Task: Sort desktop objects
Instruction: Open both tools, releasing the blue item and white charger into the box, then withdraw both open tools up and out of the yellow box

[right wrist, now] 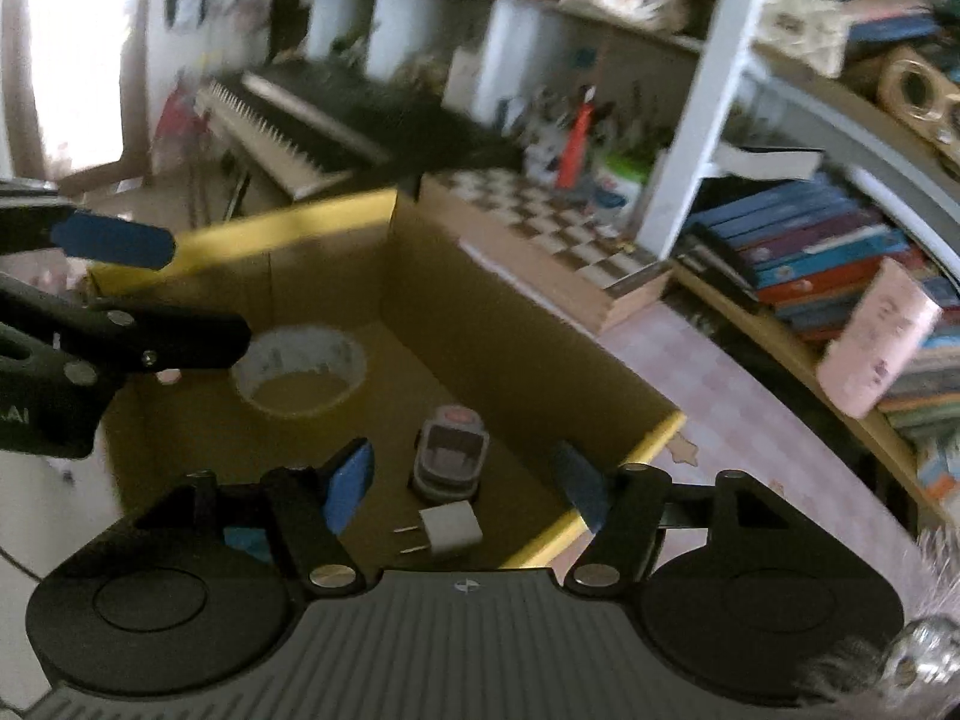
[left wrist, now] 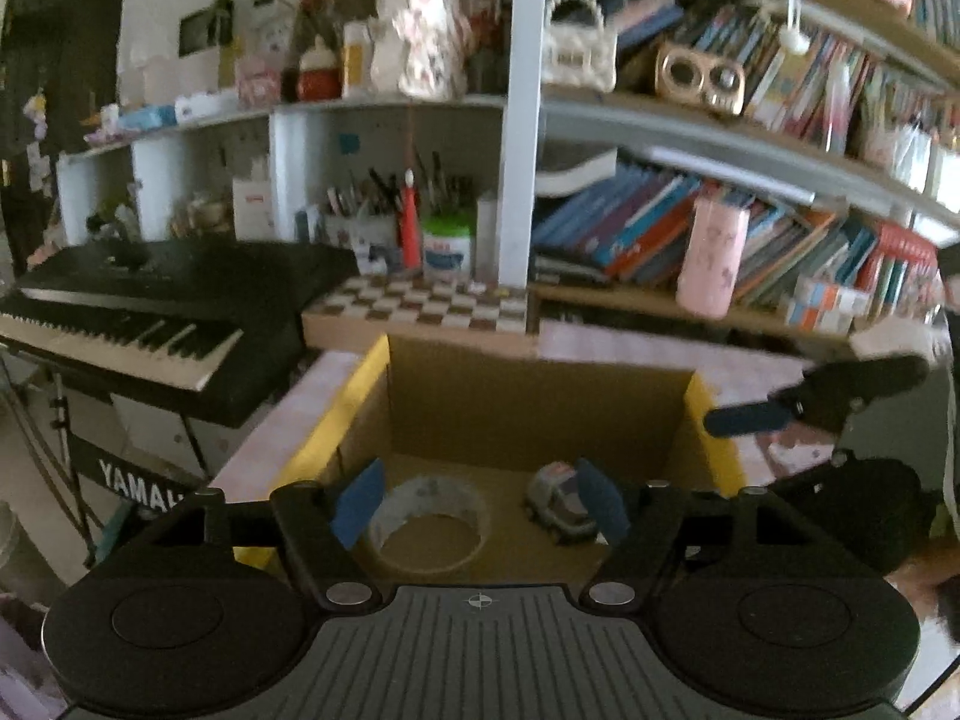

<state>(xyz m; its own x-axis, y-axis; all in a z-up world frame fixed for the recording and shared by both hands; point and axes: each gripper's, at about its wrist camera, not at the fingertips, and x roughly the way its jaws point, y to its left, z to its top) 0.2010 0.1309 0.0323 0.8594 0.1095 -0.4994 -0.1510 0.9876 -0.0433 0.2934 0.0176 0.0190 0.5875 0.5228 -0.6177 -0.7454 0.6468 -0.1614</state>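
Both claws hang over the cardboard box (right wrist: pixel 480 324) and both are empty. The left claw (left wrist: pixel 480 501) has its blue pads spread, nothing between them, and right below it the roll of tape (left wrist: pixel 429 519) lies flat on the box floor, on the left side. The right claw (right wrist: pixel 465 483) is spread too, pinching nothing. Under it sit the small grey gadget with the red button (right wrist: pixel 450 450) and, nearer, the white plug adapter (right wrist: pixel 447 528), its prongs pointing left, both on the right side of the box floor.

So three things are in the box, and that part of the sorting looks done. What's left? Hard to call. The pink checked desk (right wrist: pixel 720 420) beside the box shows only bare cloth in the stretch these views catch, with a pink cup (right wrist: pixel 879 342) tipped against the books on the right and a chequered board (right wrist: pixel 558 222) beyond the far wall of the box. Whether those count as things to sort, I can't tell. My read: a drop-off just completed, and the hunt for a next item to come.
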